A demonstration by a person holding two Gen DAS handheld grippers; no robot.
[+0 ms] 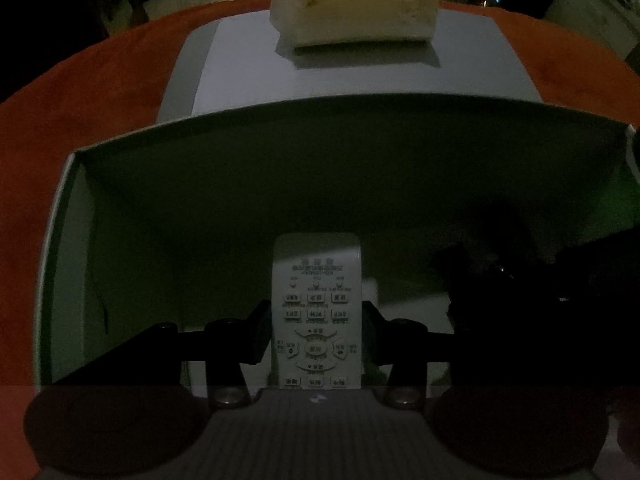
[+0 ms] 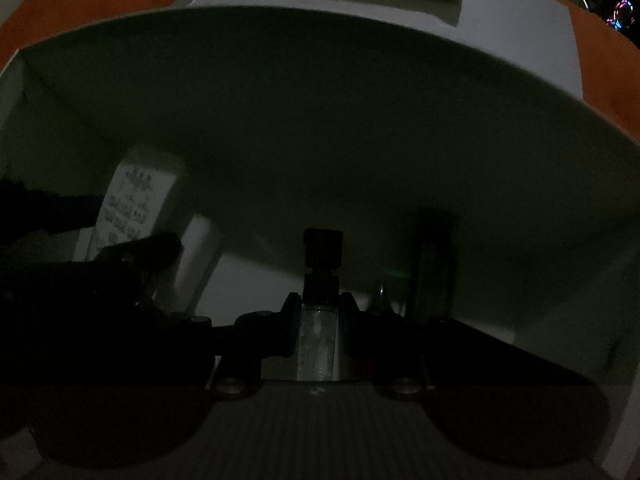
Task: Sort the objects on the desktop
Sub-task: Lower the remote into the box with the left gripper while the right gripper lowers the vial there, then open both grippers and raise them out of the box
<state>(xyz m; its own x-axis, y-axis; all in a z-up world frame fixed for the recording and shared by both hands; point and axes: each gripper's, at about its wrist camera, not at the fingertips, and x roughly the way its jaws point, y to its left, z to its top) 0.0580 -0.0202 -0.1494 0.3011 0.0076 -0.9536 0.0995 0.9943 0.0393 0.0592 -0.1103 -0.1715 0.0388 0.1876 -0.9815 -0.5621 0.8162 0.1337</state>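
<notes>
Both grippers reach down into an open white box (image 1: 280, 168). My left gripper (image 1: 316, 310) is shut on a white remote control (image 1: 316, 276) with rows of buttons, its black pads pressing on the two long sides. The right wrist view shows the same remote (image 2: 136, 196) at the left, next to the dark left gripper. My right gripper (image 2: 319, 308) is shut on a small clear bottle (image 2: 318, 344) with a black pump cap (image 2: 323, 248). It appears in the left wrist view only as a dark mass (image 1: 520, 280) on the right.
A white wrapped tissue pack (image 1: 352, 4) lies on a flat pale lid or board (image 1: 360, 80) behind the box. An orange table cover (image 1: 80, 100) surrounds both. Inside the box, a dark upright shape (image 2: 434, 272) stands right of the bottle, too dim to identify.
</notes>
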